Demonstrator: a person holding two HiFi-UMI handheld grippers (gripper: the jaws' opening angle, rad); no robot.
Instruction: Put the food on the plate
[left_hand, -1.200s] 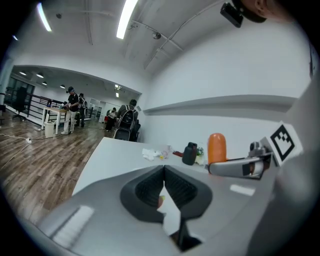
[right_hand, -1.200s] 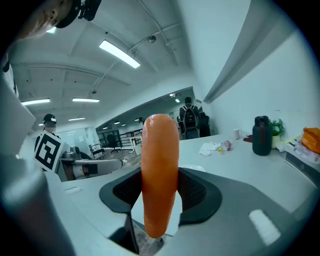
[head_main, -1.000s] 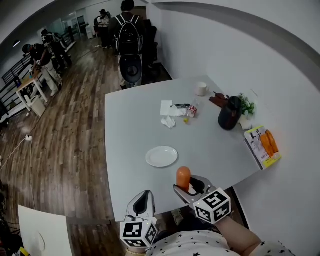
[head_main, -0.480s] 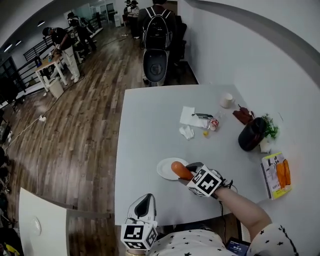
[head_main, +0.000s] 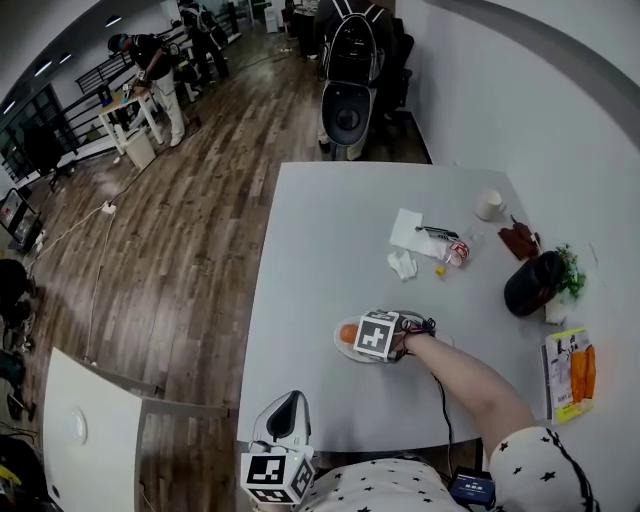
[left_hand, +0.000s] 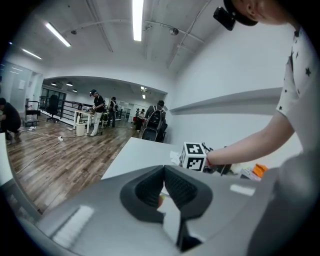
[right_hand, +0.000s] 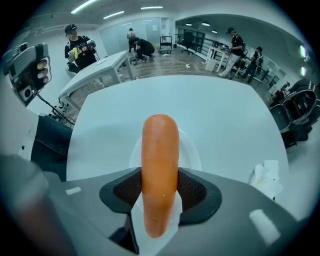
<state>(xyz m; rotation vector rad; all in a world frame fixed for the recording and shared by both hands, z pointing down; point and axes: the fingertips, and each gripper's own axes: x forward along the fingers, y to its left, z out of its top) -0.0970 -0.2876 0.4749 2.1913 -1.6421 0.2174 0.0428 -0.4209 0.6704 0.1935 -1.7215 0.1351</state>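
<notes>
An orange sausage (right_hand: 160, 165) is clamped between the pads of my right gripper (right_hand: 160, 194), its free end sticking out over the white plate (right_hand: 192, 150). In the head view the right gripper (head_main: 358, 336) sits over the plate (head_main: 349, 354) in the middle of the grey table (head_main: 310, 260), with the sausage (head_main: 347, 333) at the plate's left side. Whether the sausage touches the plate is hidden. My left gripper (head_main: 288, 403) hangs low at the table's near edge. Its jaws (left_hand: 164, 184) are shut with nothing between them.
Behind the plate lie a white napkin (head_main: 409, 229), a crumpled tissue (head_main: 402, 264) and a small can (head_main: 457, 252). A cup (head_main: 489, 205), a black pot with a plant (head_main: 533, 284) and a printed packet (head_main: 571, 372) line the right edge. A chair with a backpack (head_main: 351, 60) stands beyond the table.
My right gripper has carried the sausage forward from the table's near edge to over the plate. The left gripper has stayed put.
</notes>
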